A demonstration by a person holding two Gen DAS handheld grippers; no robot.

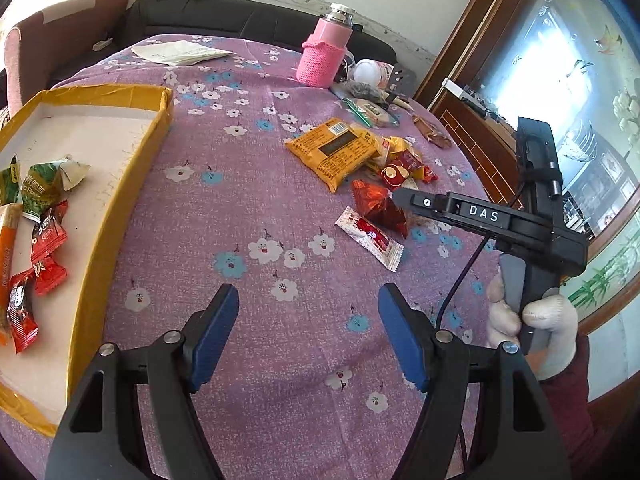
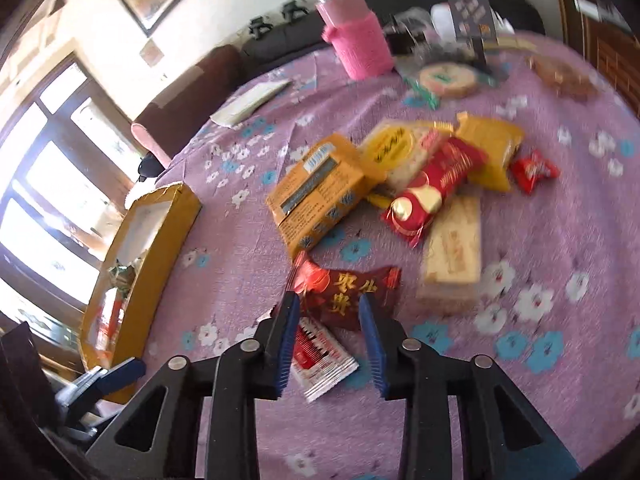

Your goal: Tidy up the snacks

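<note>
A purple flowered tablecloth (image 1: 256, 208) covers the table. At its left edge lies a shallow yellow cardboard box (image 1: 120, 184) with a white floor, already holding several small wrapped snacks in green, red and orange (image 1: 38, 216). The left gripper (image 1: 308, 336) hovers over bare cloth near the box's right wall, its blue-padded jaws spread wide with nothing between them.

To the right, the loose pile of snacks sits in the middle of the table: a flat orange-yellow packet with a dark label (image 2: 320, 196), a red and gold foil-wrapped roll (image 2: 436, 188), a pale beige wafer bar in clear wrap (image 2: 452, 256) and a small red candy (image 2: 534, 170) at the far right. Nearest the camera lies a dark red snack packet with gold characters (image 2: 352, 292), and partly under it a white and red sachet (image 2: 324, 364).

The right gripper (image 2: 330, 316), held by a white-gloved hand (image 1: 532, 328), reaches over that dark red packet; its blue fingers stand parted on either side of the packet's near edge, not yet clenched on it. A pink bottle in a knitted sleeve (image 1: 326, 54) stands at the far side of the table.
</note>
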